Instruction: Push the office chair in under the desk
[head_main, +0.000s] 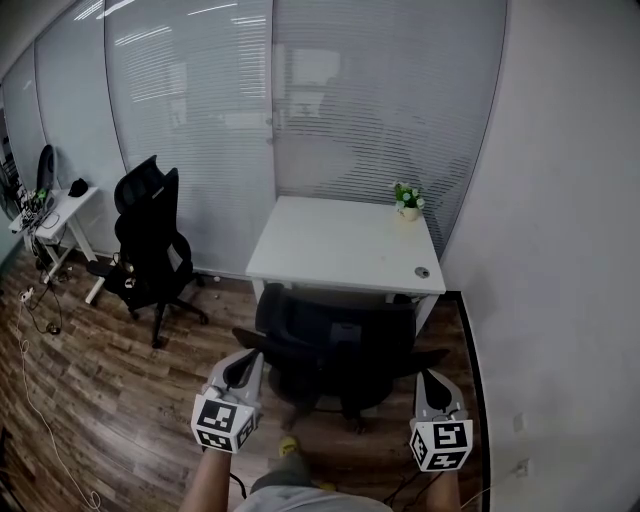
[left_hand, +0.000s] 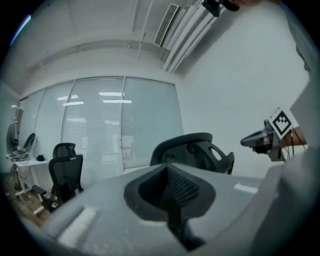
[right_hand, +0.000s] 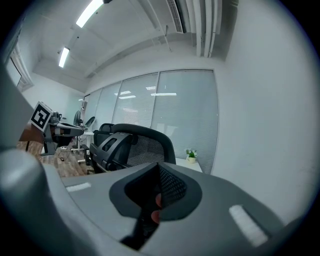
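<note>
Nearest, the left tool (head_main: 244, 358) and right tool (head_main: 431, 380) both have their jaws pressed together with nothing between them. They sit just behind the office chair (head_main: 335, 345), and I cannot tell whether they touch it. Closed tips on a curved backrest could skid off. An uneven shove would likely swivel the chair instead of rolling it straight. The chair stands at the near edge of the table (head_main: 340, 250), mostly still out. Its armrests (head_main: 252, 336) may catch that edge, and a hard knock could topple the potted plant (head_main: 407, 200) at the far right corner.
</note>
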